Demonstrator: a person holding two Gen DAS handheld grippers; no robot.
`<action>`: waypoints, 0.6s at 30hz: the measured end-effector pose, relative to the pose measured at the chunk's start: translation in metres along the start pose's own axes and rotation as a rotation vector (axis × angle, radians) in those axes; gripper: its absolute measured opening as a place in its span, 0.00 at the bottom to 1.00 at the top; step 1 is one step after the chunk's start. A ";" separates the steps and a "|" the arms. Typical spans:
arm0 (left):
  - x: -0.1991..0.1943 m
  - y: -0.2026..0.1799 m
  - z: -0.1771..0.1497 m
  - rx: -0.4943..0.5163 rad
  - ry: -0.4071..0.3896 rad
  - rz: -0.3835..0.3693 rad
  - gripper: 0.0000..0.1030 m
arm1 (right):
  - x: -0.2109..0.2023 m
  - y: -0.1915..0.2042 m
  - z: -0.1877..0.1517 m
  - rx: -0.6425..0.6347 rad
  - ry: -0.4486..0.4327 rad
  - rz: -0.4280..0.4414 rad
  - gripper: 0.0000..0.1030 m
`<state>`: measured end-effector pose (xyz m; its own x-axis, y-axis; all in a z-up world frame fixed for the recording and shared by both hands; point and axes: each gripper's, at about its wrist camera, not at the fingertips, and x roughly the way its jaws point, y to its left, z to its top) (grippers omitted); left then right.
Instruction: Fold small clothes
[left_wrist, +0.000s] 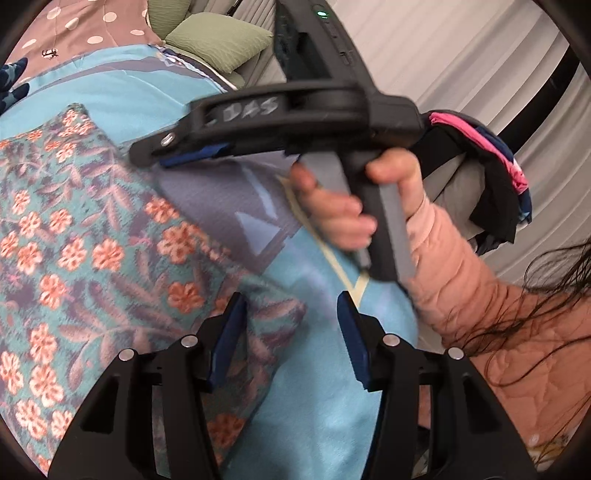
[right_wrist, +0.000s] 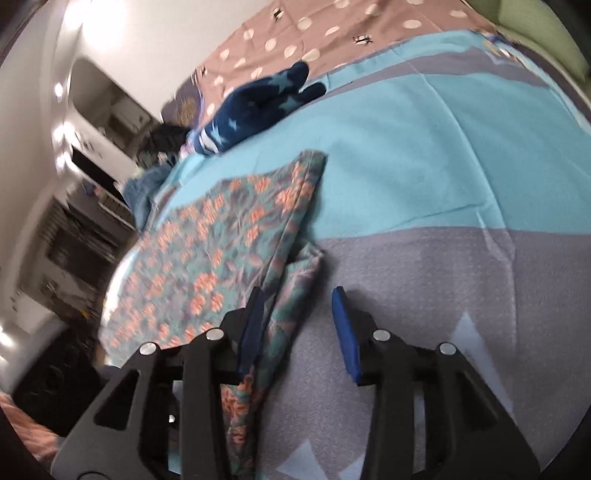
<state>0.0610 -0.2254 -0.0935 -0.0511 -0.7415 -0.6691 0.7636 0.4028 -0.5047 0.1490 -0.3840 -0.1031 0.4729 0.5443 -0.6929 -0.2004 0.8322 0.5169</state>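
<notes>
— How far along are you with the folding?

— Partway, I judge. The floral cloth (right_wrist: 221, 236) lies on the blue bedspread (right_wrist: 424, 147), already doubled: one layer sits on another, with a lower edge peeking out beside my right claw (right_wrist: 299, 325). More folds look needed, and the navy star garment (right_wrist: 266, 107) farther up the bed looks untouched. Another heap (left_wrist: 495, 177) hangs off to the side.

— What are your claws doing?

— Both stand wide open and hold nothing. My left claw (left_wrist: 291, 332) hovers over the cloth's corner, one finger above the fabric, the other above bare bedspread. My right claw straddles the cloth's folded edge the same way. In the left view it is seen side-on and blurred.

— Which way does the cloth run?

— In the right view its long axis runs from near my claw away up toward the navy garment, with its far corner pointing there. The folded edge follows that line.
</notes>
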 end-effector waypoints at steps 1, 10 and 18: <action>0.002 -0.003 0.002 0.008 0.003 0.000 0.50 | -0.002 -0.001 -0.002 0.016 -0.004 0.008 0.39; -0.005 -0.022 -0.006 0.075 0.024 -0.009 0.51 | -0.062 -0.004 -0.057 0.029 -0.085 -0.021 0.39; -0.076 -0.006 -0.042 0.006 -0.084 0.184 0.51 | -0.075 0.053 -0.113 -0.128 -0.061 0.119 0.33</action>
<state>0.0338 -0.1491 -0.0629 0.1432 -0.6983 -0.7013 0.7588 0.5325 -0.3752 0.0060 -0.3691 -0.0800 0.4894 0.6355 -0.5972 -0.3639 0.7711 0.5225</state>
